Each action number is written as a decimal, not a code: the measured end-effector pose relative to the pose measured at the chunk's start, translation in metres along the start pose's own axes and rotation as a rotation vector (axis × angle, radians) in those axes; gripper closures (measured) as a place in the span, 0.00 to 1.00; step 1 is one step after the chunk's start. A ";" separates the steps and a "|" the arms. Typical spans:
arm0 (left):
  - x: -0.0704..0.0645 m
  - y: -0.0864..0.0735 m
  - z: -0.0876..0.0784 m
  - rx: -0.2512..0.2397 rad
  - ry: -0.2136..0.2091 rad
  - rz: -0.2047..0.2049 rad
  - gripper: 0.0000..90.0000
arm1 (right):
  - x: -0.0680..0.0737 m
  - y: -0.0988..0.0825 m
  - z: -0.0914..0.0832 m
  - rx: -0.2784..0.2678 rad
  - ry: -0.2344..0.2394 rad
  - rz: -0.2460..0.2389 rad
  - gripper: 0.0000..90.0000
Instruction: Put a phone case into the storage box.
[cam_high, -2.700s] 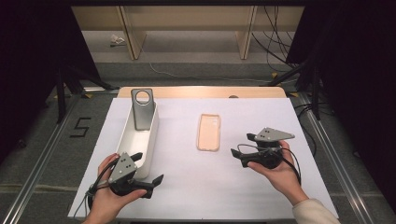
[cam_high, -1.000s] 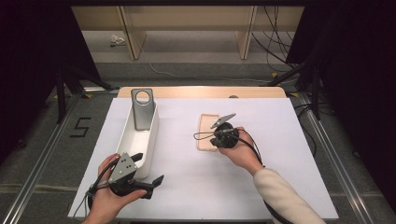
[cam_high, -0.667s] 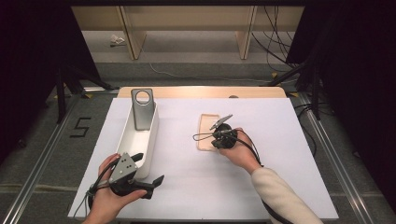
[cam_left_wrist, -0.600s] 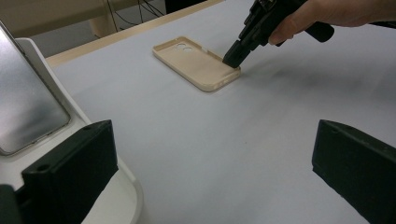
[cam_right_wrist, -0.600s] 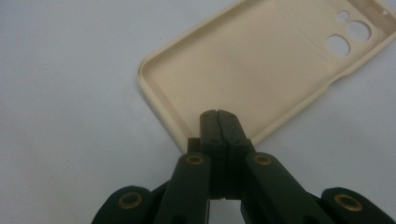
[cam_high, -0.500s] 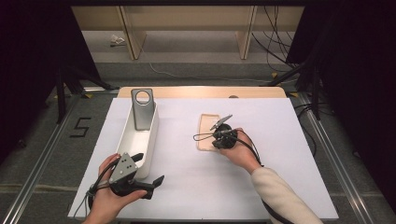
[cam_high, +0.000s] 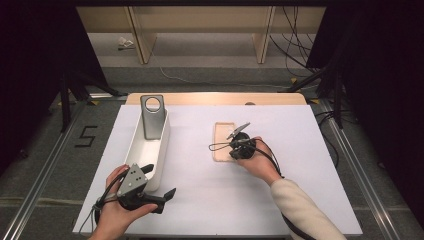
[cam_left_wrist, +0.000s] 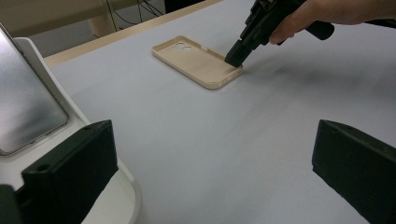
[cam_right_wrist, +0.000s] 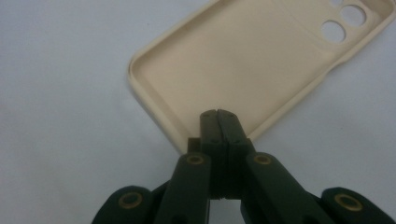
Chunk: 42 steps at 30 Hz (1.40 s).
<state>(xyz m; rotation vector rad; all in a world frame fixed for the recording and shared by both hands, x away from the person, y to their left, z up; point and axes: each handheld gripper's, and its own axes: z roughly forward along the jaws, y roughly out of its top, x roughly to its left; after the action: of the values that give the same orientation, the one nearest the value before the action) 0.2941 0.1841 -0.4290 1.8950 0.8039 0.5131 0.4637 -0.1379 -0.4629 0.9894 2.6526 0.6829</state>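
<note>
One phone case (cam_high: 223, 141) lies open side up on the desk (cam_high: 300, 200), right of one white tray (cam_high: 145, 155) that holds one upright phone (cam_high: 152, 116). Two grippers are present. The right gripper (cam_right_wrist: 217, 119) — fingers pressed together — sits at the case's near corner rim, the tips over its edge. The left gripper (cam_left_wrist: 210, 158) rests beside the tray's near end, fingers spread, nothing between them.

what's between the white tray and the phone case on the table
Nothing: in the high view, only bare white table separates the white tray from the beige phone case. The left gripper view shows the same bare stretch.
</note>
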 end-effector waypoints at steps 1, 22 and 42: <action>0.000 0.000 0.000 0.000 0.000 0.001 0.00 | 0.000 0.000 0.000 -0.002 0.001 -0.001 1.00; 0.000 0.001 0.000 -0.003 -0.002 -0.002 0.00 | 0.008 0.018 -0.019 0.008 -0.003 -0.279 0.35; 0.002 0.001 0.000 -0.001 0.009 0.013 0.00 | 0.017 0.040 -0.008 0.142 -0.037 -0.420 0.29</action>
<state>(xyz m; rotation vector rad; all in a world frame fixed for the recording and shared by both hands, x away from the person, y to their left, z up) 0.2960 0.1851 -0.4285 1.8998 0.7971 0.5302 0.4703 -0.1029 -0.4364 0.4394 2.7738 0.3825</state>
